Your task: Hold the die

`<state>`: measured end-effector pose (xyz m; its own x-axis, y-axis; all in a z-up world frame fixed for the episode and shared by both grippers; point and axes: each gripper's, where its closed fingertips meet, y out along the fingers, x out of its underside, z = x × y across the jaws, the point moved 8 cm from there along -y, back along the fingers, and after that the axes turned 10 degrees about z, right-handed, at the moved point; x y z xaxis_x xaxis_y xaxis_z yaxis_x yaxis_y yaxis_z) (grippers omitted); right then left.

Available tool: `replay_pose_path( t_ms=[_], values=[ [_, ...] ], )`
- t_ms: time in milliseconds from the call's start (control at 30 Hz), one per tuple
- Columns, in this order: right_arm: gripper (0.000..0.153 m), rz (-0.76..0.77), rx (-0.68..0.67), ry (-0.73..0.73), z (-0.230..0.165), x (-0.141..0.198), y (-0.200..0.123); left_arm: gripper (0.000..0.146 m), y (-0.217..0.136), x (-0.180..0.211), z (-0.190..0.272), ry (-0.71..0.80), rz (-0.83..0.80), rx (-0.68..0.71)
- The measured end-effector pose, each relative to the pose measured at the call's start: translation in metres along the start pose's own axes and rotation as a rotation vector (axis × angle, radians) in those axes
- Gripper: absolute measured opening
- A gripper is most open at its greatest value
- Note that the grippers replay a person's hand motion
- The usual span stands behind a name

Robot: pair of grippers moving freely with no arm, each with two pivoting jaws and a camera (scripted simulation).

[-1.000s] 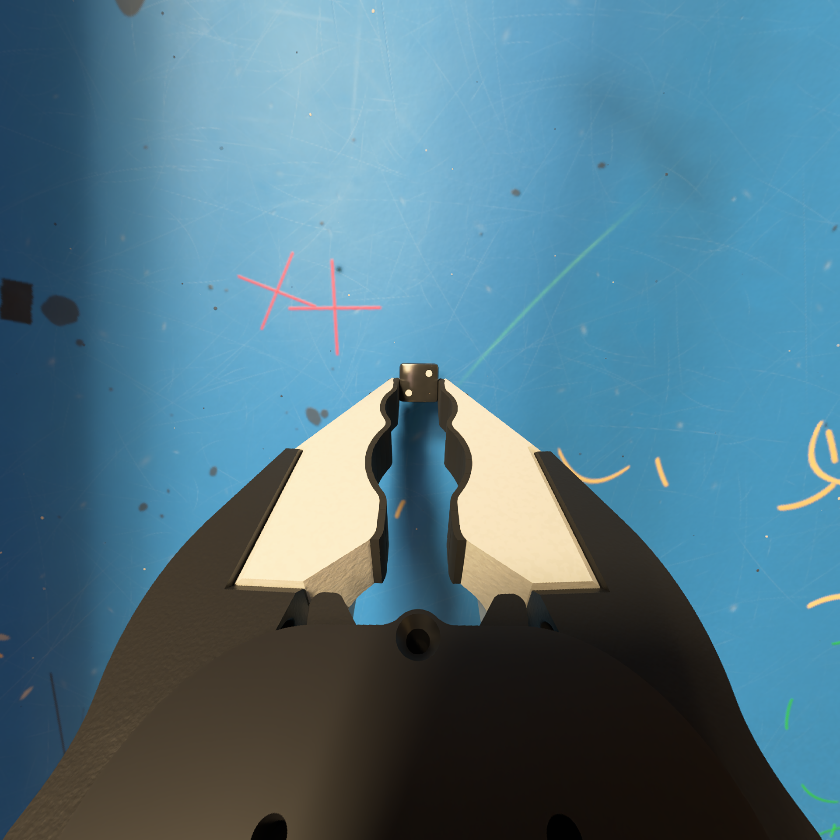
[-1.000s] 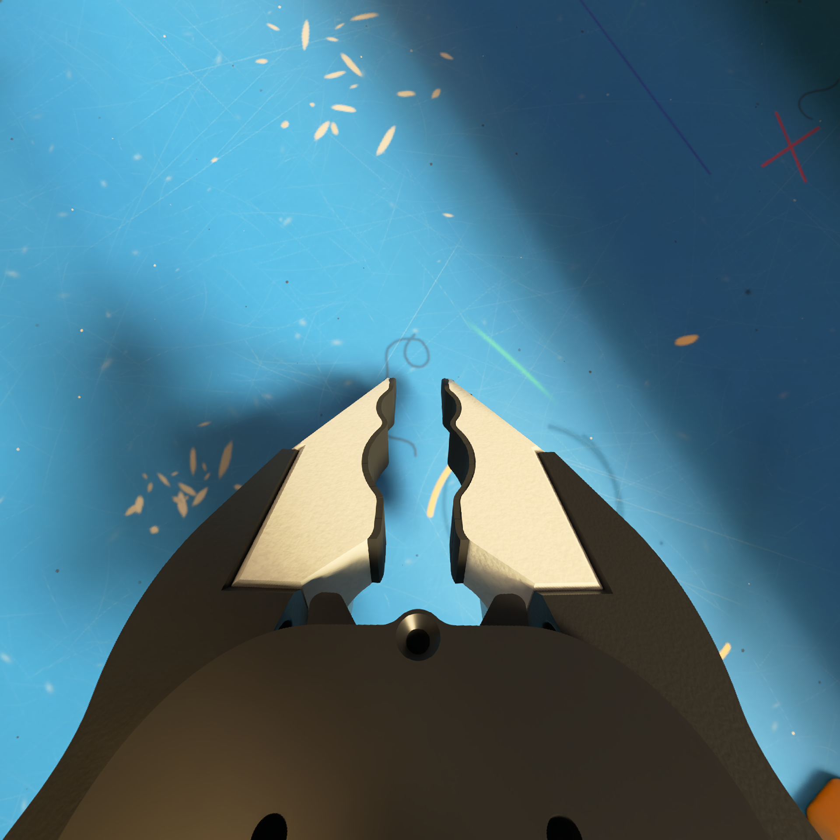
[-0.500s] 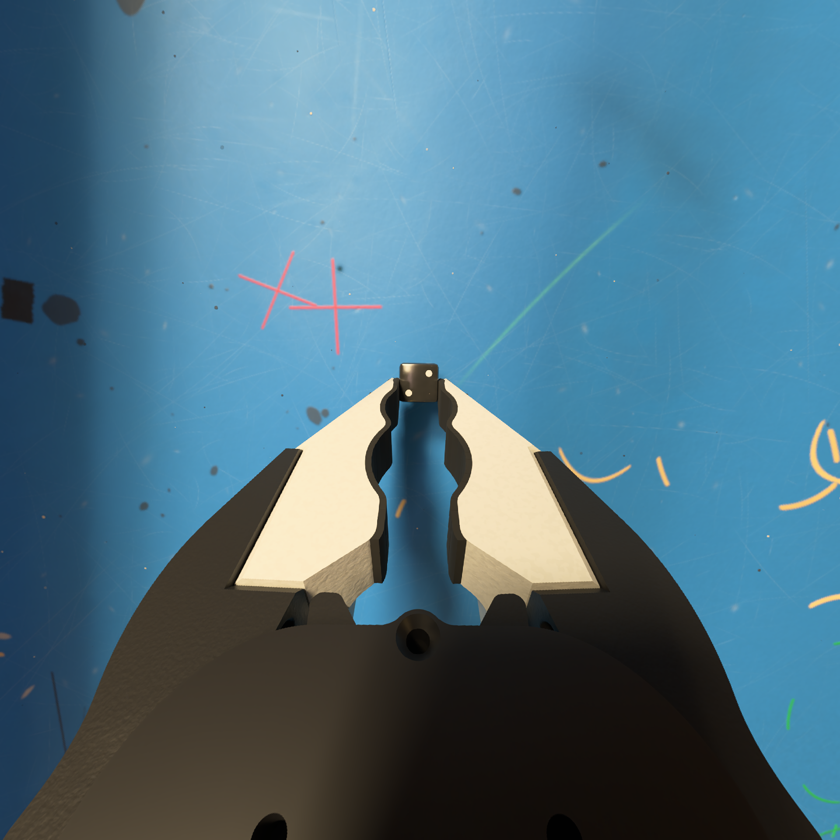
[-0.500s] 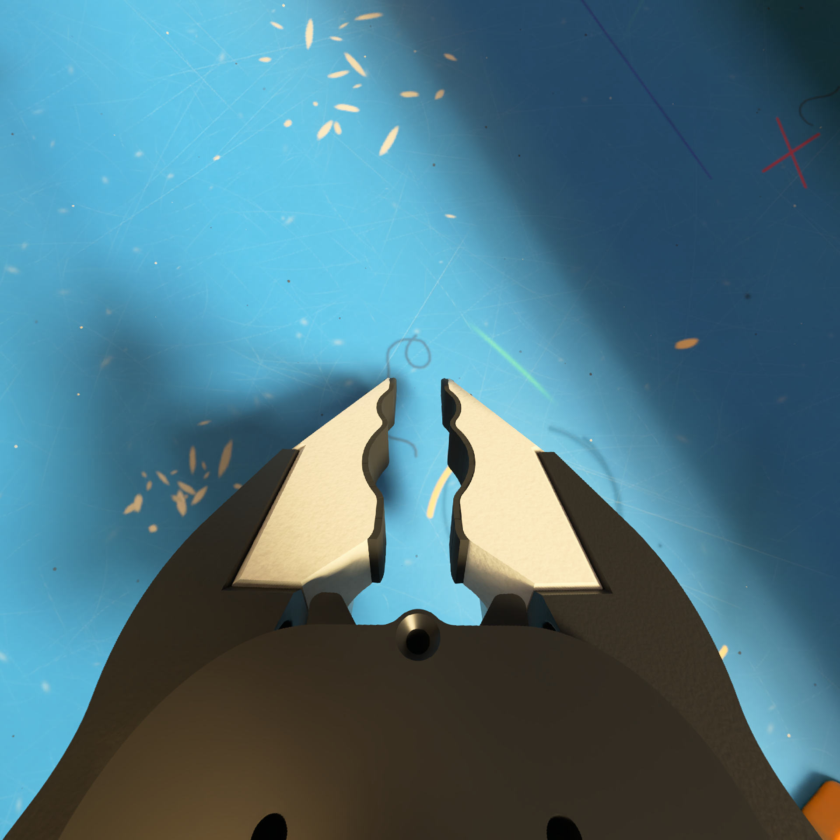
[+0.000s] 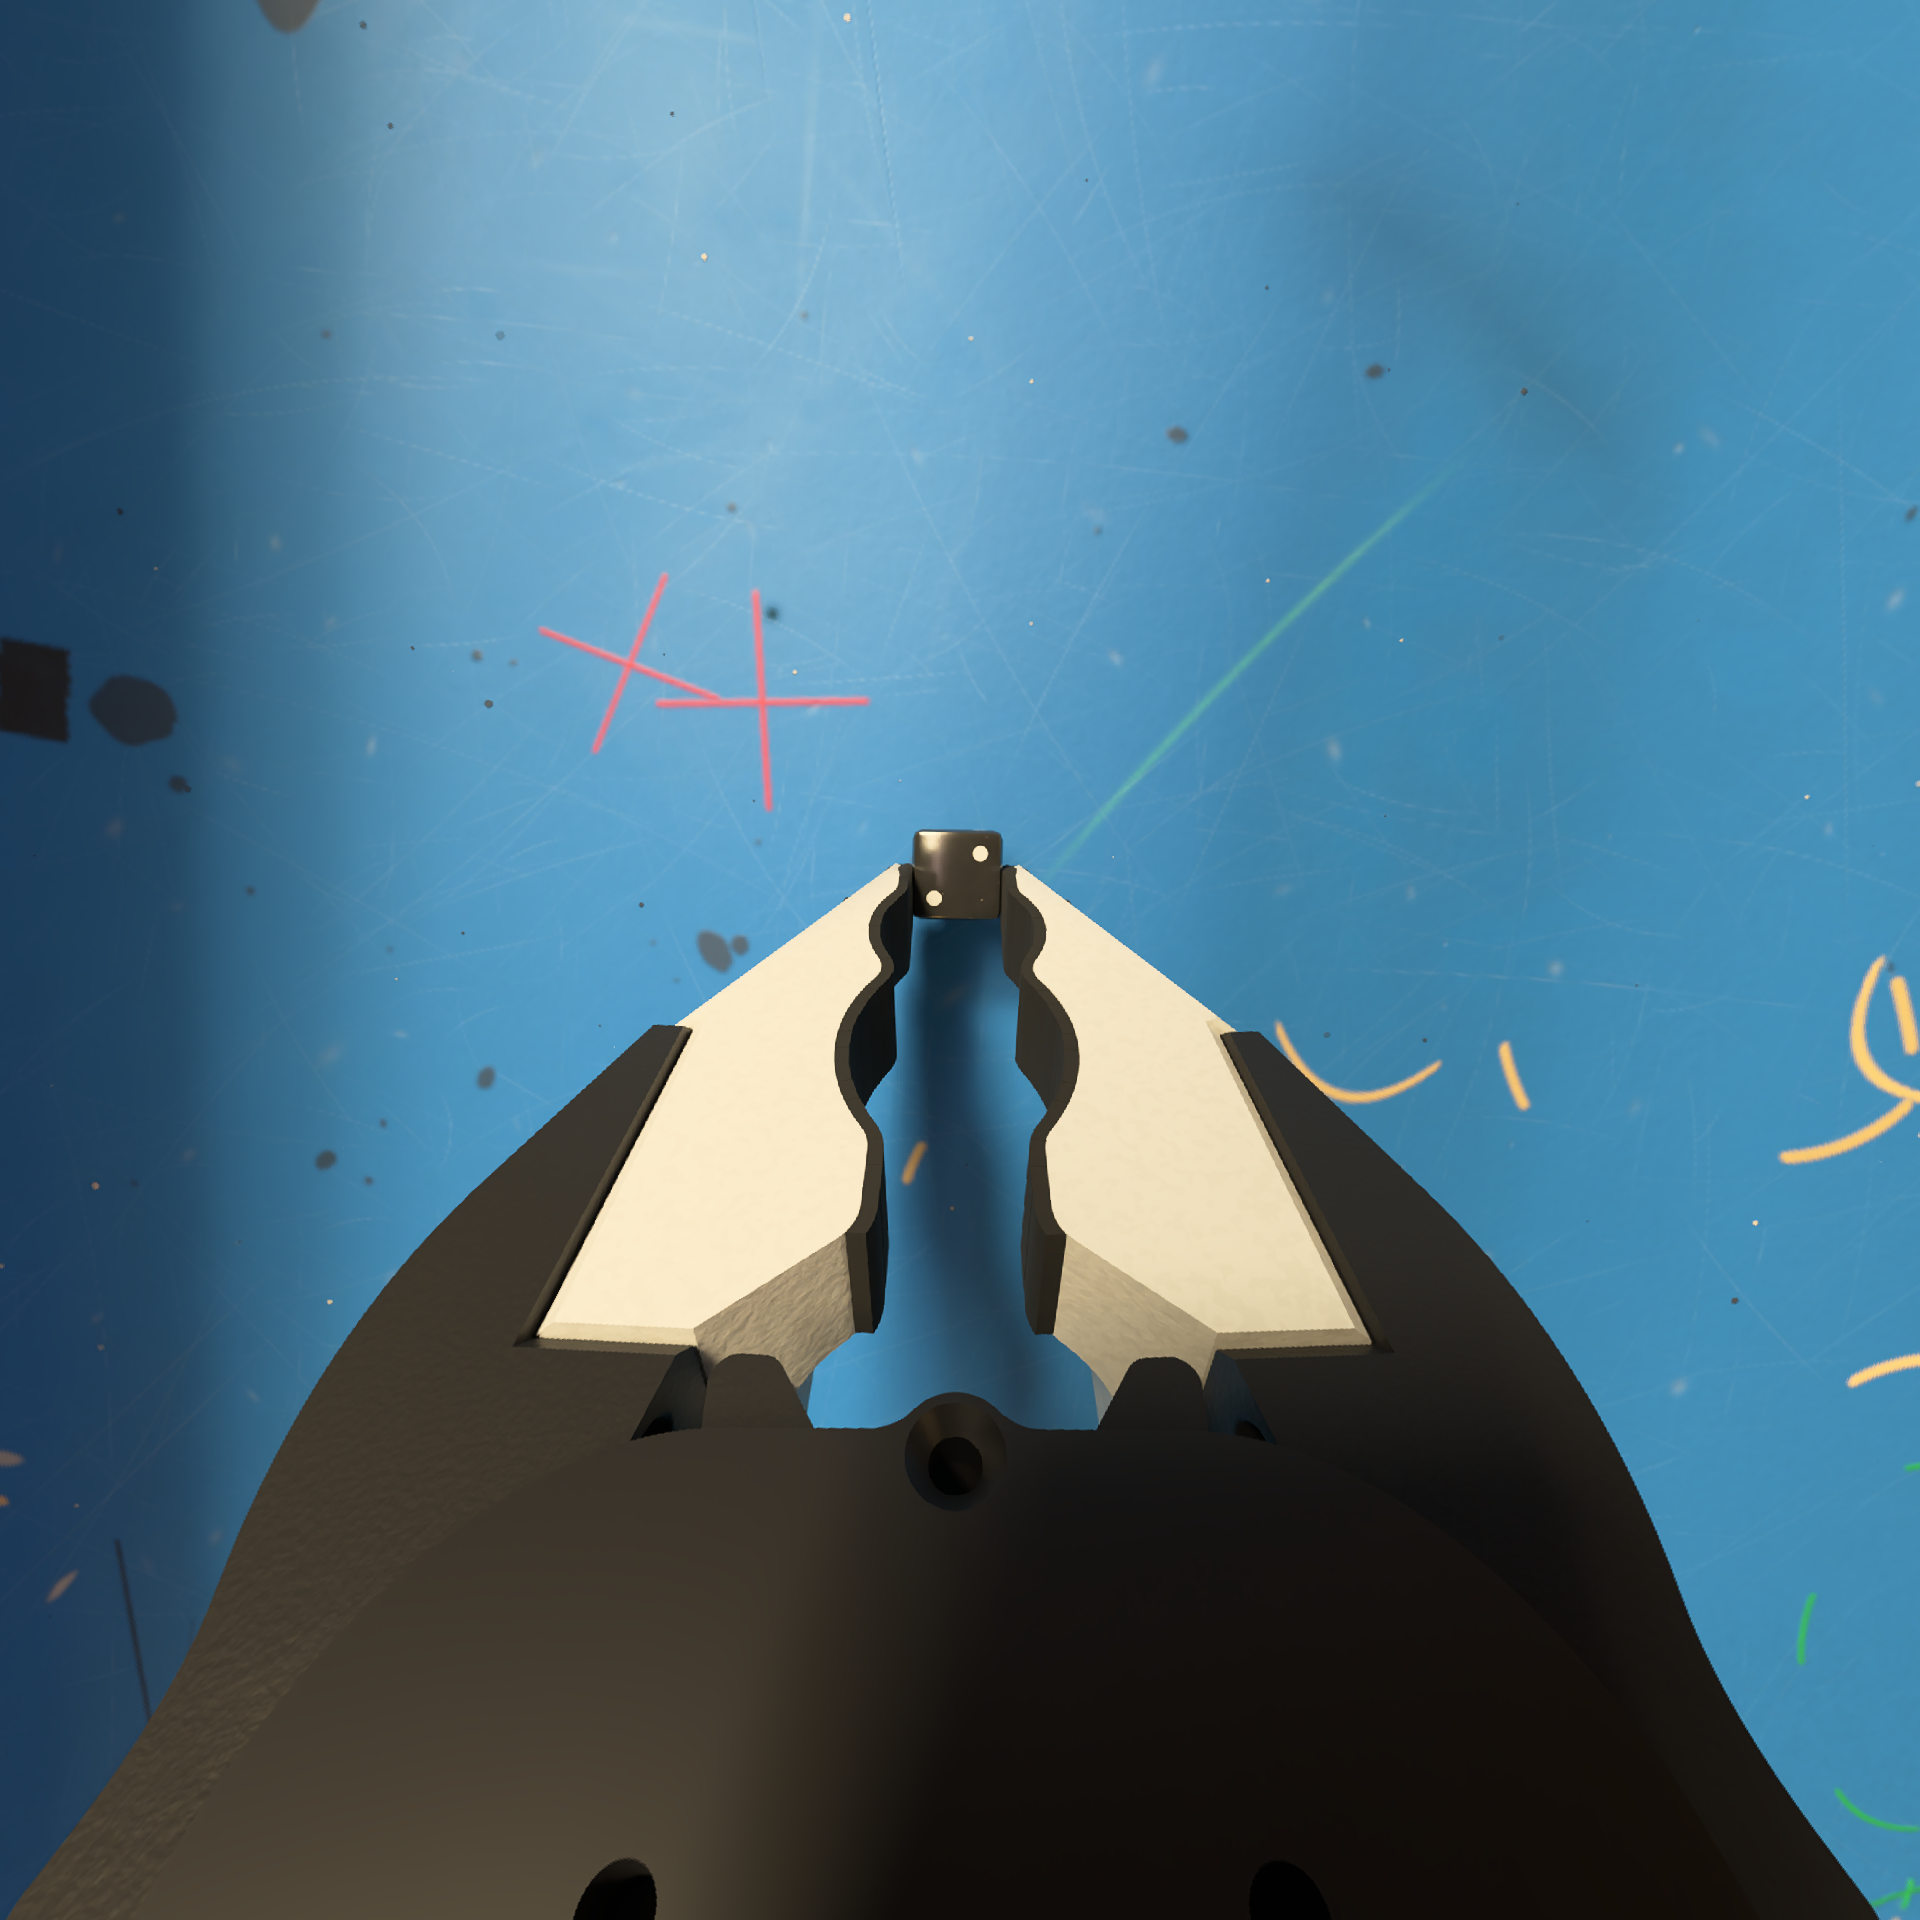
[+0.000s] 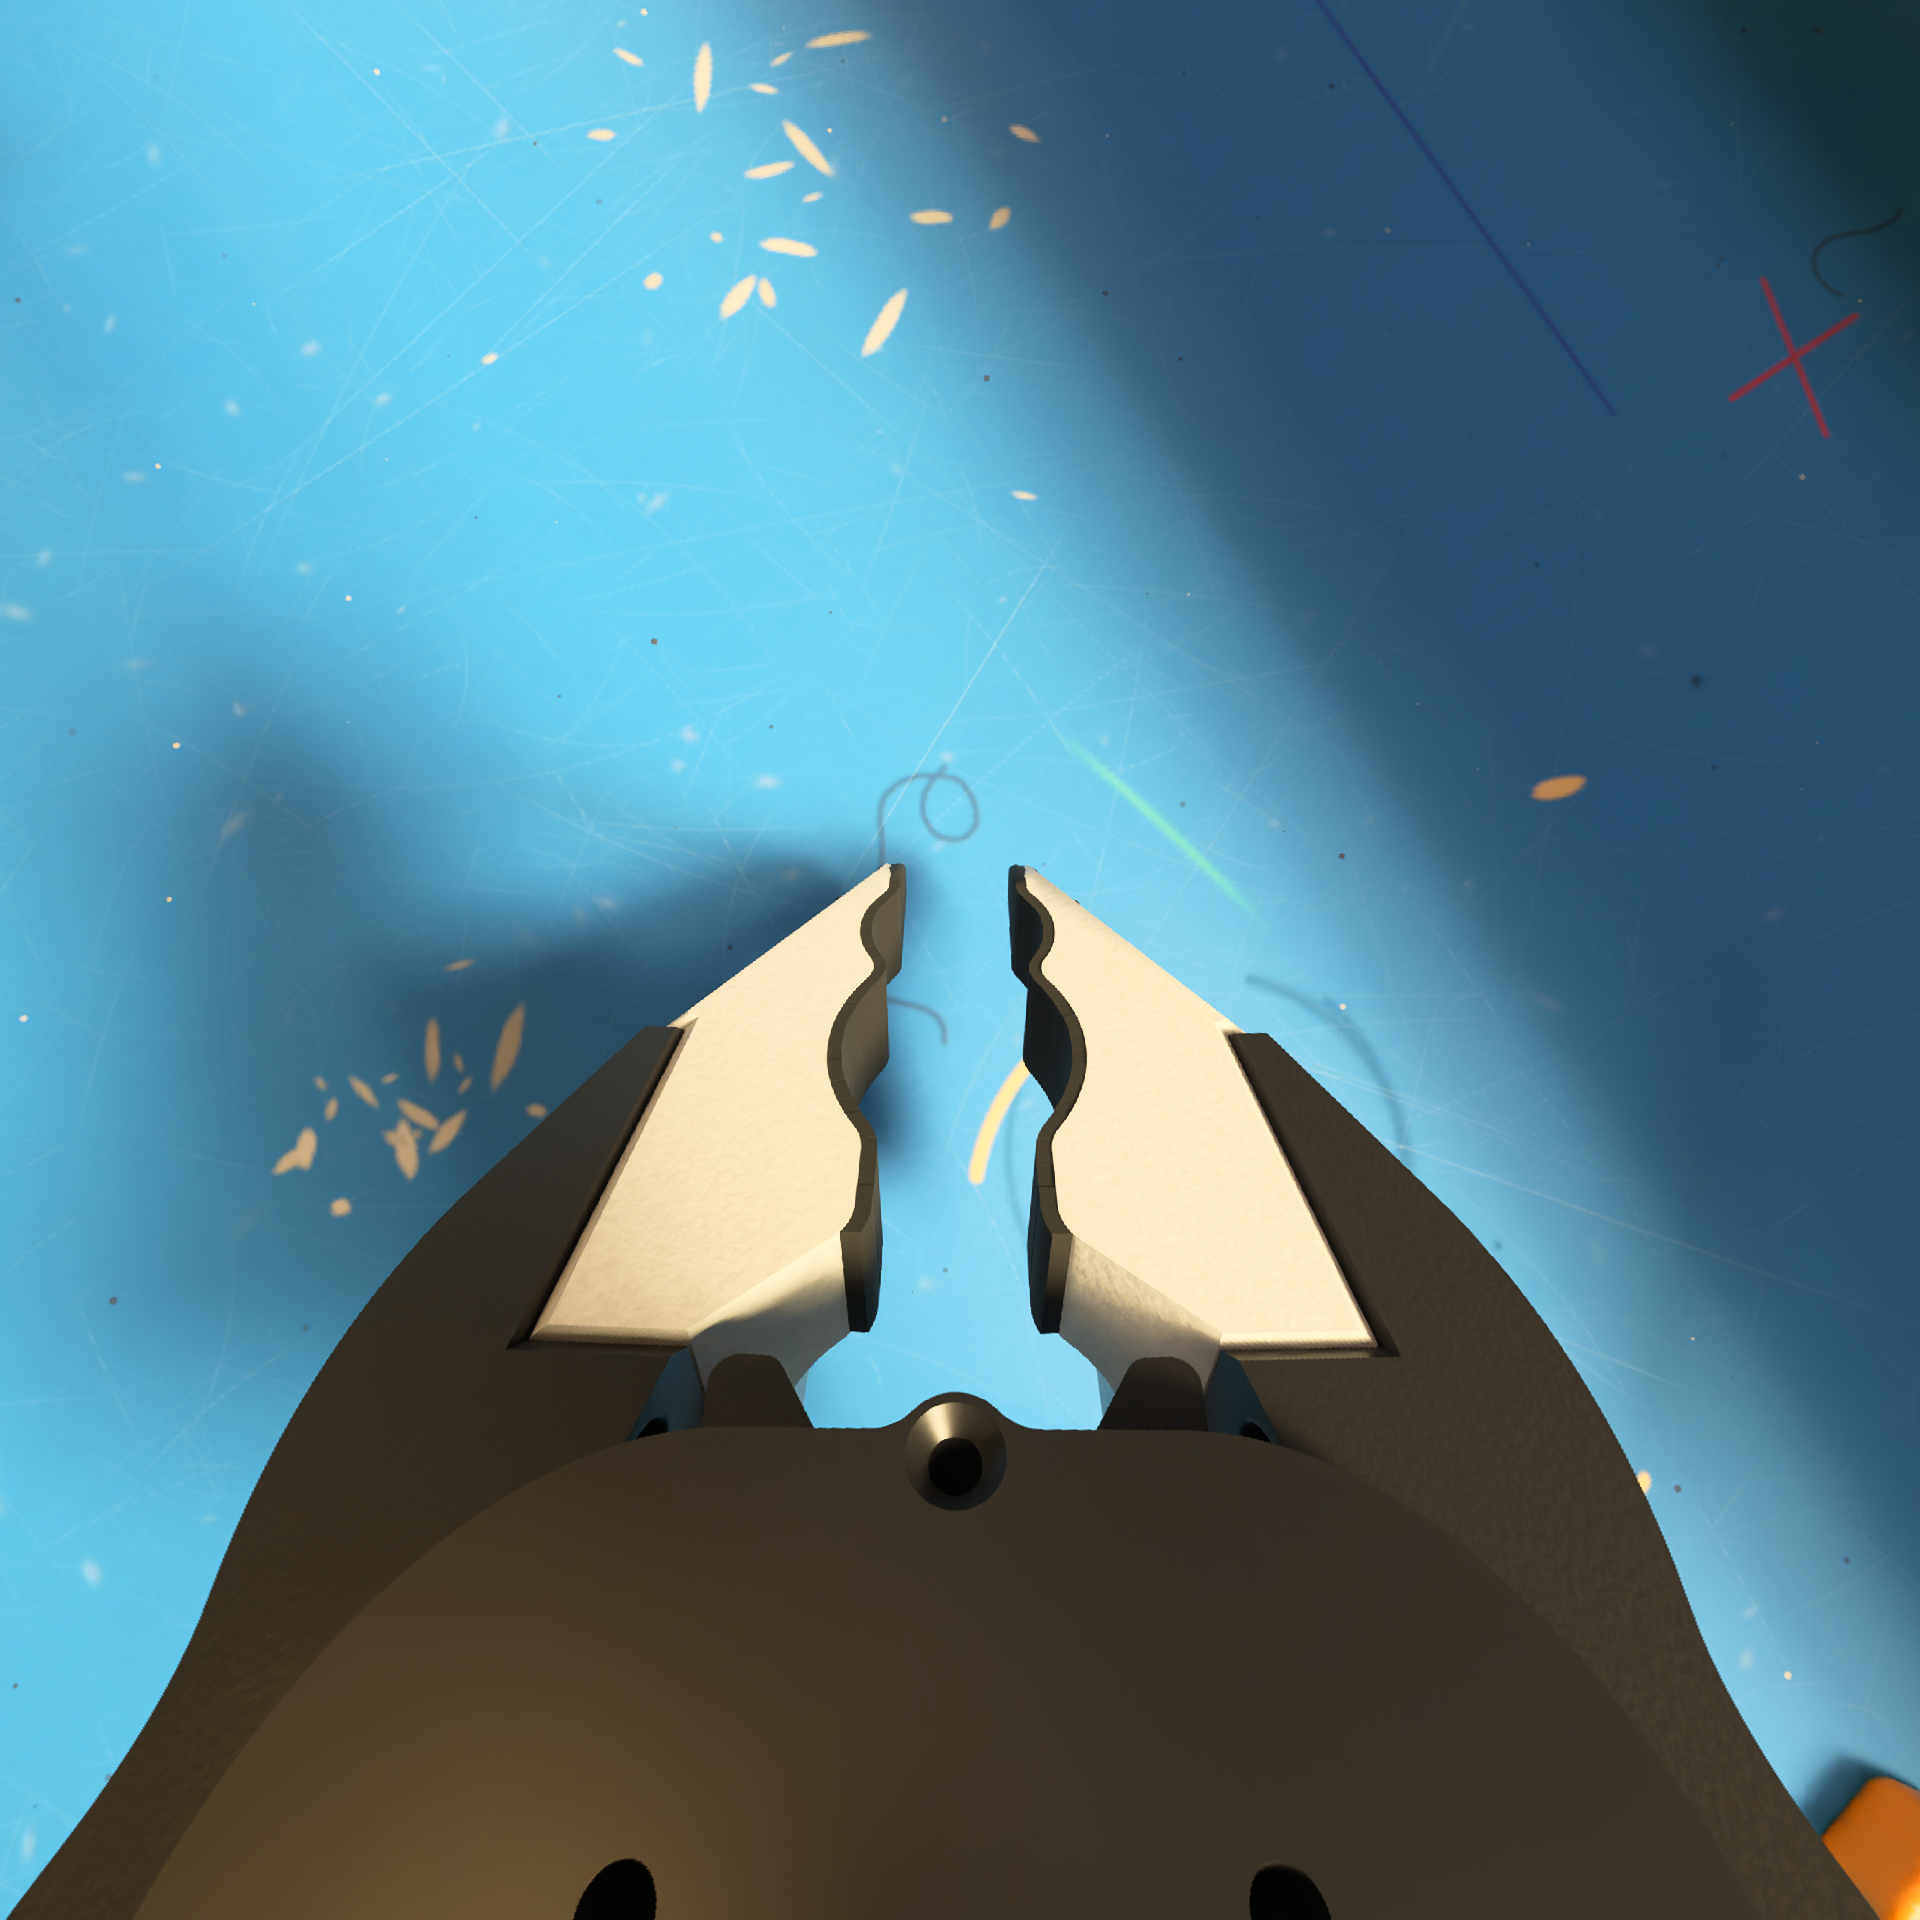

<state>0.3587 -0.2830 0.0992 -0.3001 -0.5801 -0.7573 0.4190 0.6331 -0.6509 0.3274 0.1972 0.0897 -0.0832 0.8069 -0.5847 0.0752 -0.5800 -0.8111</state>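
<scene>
Scratched blue bench (image 5: 1143,312) behind, left gripper (image 5: 957,883) clamped on black die (image 5: 957,875) at frame centre, right gripper (image 6: 957,883) fingers apart, empty.

One die (image 5: 957,875), black, with two pale pips on the face turned this way. Two grippers: the left gripper (image 5: 957,883) in the left wrist view and the right gripper (image 6: 957,883) in the right wrist view, each with two cream fingers (image 5: 790,1101), four in all. One blue worktop (image 5: 1247,312) beneath everything. One black square object (image 5: 33,690) at the left edge of the left wrist view. One orange object (image 6: 1883,1860), only a corner of it showing at the bottom right of the right wrist view. On the worktop, two pink crosses (image 5: 717,691) and one dark red cross (image 6: 1794,356).
</scene>
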Motion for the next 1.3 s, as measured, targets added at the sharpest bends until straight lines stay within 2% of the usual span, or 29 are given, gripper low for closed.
replay_pose_path(
  t_ms=[433, 700, 933, 1300],
  values=[
    [0.017, 0.01, 0.04, 0.006, 0.005, 0.0, -0.003, 0.016, 0.0, 0.0, 0.0, 0.003, -0.004, 0.001],
    [0.019, 0.042, 0.193, 0.072, 0.023, -0.001, -0.016, 0.016, 0.001, 0.001, 0.0, 0.003, -0.009, 0.003],
    [0.037, 0.223, 0.351, 0.169, 0.043, -0.009, -0.043, 0.016, 0.001, 0.001, 0.0, 0.003, -0.012, 0.004],
    [0.039, 0.222, 0.368, 0.149, 0.043, -0.01, -0.044, 0.016, 0.001, 0.001, 0.0, 0.003, -0.014, 0.003]
  ],
)
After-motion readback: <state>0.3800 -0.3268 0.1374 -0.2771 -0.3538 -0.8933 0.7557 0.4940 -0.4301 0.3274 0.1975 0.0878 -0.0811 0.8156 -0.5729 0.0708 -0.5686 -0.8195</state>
